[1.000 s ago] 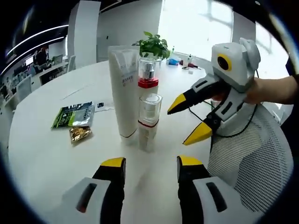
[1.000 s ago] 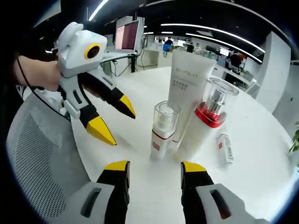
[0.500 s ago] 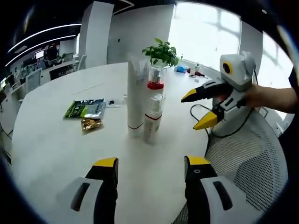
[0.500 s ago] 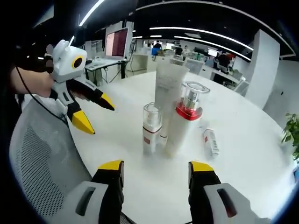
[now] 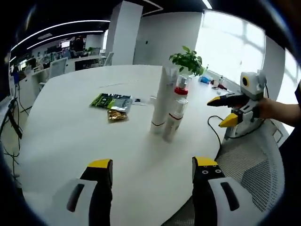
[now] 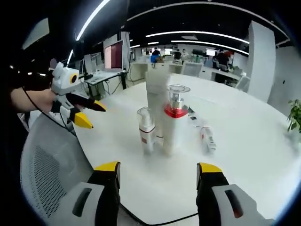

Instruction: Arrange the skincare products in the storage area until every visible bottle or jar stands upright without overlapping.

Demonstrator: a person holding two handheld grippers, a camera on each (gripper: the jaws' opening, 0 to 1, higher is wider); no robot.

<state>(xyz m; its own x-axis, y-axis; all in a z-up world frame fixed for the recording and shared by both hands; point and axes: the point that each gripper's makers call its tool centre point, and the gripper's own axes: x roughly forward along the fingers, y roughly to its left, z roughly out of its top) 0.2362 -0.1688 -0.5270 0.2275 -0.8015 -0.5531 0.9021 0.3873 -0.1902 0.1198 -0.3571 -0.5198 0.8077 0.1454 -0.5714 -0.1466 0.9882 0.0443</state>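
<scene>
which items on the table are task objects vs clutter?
Task items:
- white tube, upright
- red-collared pump bottle, upright
- small clear-capped bottle, upright
- small tube, lying flat on the table

Clutter:
- green packet
- gold-coloured packet
- potted plant
- mesh chair

White round table [image 5: 70, 141] — green packet [image 5: 111, 100], gold packet [image 5: 116, 115], potted plant [image 5: 189, 60], mesh chair [image 6: 49, 165].

green packet [image 5: 111, 100] print too small to read, tall tube [image 6: 156, 101] lettering blurred
</scene>
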